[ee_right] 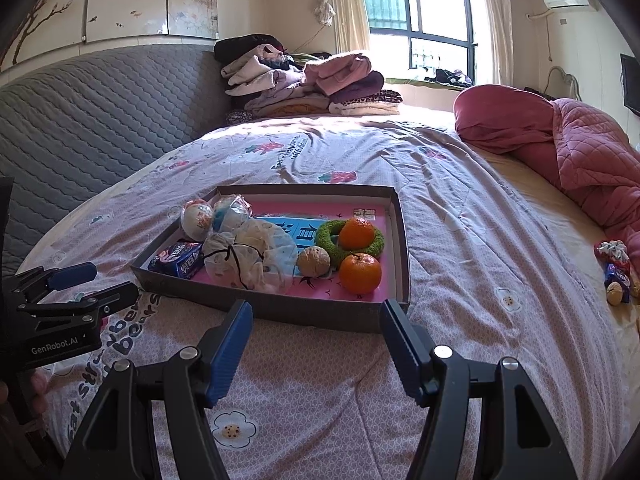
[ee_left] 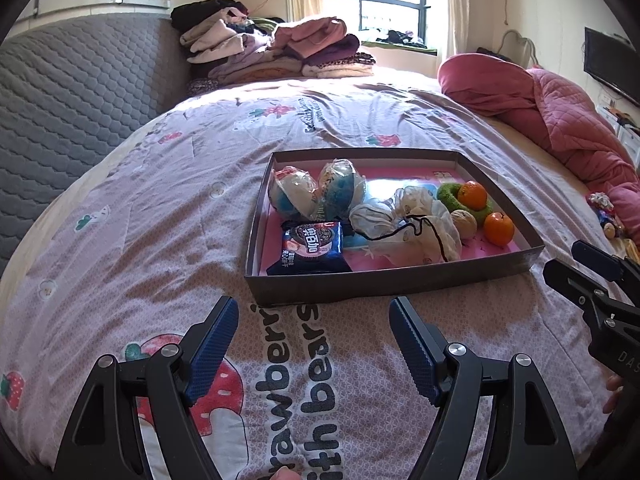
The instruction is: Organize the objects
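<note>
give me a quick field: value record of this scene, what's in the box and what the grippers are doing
surface: bed with a pink strawberry print sheet
box: shallow cardboard box lying on the sheet
in the box: two oranges, one loose, one sitting in a green ring; walnut; drawstring bags; two wrapped balls; blue snack packet
outside the box: small items at the right edge of the bed
left gripper: open, holding nothing, short of the box
right gripper: open, holding nothing, at the box's near wall
</note>
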